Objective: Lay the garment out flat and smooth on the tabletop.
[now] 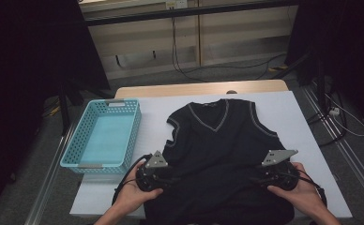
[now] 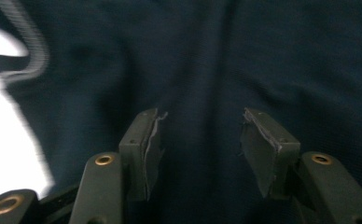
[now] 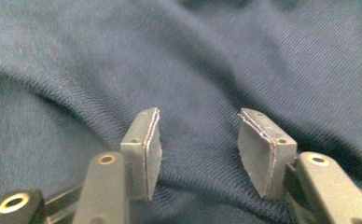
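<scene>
Dark knit vest (image 1: 220, 145), ribbed pale trim

The high view looks forward and down on the counter (image 1: 307, 131); both gripper views face the dark vest (image 1: 217, 145) closely.

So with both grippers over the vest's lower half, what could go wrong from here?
Both the left gripper and the right gripper stand open above the dark vest, so a close might pinch one layer only. The hem hangs over the near table edge and could slide off. The basket sits close to the left hand.
</scene>
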Action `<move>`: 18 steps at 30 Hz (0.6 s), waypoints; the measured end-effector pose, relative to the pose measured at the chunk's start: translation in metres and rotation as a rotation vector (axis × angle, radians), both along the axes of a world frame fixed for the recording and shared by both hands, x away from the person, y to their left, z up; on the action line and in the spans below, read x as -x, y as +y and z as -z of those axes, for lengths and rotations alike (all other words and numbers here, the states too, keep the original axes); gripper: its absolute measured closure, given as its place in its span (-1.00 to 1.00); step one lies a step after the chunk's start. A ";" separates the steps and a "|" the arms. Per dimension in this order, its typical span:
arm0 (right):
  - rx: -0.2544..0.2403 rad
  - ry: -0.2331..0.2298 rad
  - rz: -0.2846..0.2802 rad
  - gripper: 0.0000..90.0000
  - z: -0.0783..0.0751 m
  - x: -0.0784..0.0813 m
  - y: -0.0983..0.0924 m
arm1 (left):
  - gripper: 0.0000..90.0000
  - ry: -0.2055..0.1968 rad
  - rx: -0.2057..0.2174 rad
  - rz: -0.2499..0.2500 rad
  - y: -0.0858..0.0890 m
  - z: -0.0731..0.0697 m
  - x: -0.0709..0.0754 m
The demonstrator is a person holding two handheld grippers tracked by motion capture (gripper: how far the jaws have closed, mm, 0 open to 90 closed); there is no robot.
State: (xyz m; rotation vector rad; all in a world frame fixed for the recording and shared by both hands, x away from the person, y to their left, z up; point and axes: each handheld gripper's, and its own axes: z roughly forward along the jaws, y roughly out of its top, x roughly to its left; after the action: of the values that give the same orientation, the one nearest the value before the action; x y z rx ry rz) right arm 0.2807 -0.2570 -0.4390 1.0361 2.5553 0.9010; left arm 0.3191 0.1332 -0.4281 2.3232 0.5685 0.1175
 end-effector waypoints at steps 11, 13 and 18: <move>0.035 0.025 -0.016 0.21 0.001 -0.001 0.004 | -0.45 -0.017 -0.076 0.055 -0.024 0.018 0.008; 0.037 0.035 -0.033 0.64 0.000 0.001 0.004 | -0.16 -0.015 -0.076 0.035 -0.024 0.015 0.008; 0.044 0.021 -0.041 0.90 -0.001 0.010 0.006 | 0.36 -0.023 -0.075 0.037 -0.020 0.014 0.007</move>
State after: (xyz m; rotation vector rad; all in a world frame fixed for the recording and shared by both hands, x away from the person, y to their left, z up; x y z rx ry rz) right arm 0.2711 -0.2511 -0.4385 0.9893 2.6101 0.8441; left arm 0.3118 0.1135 -0.4420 2.4001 0.5172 0.1507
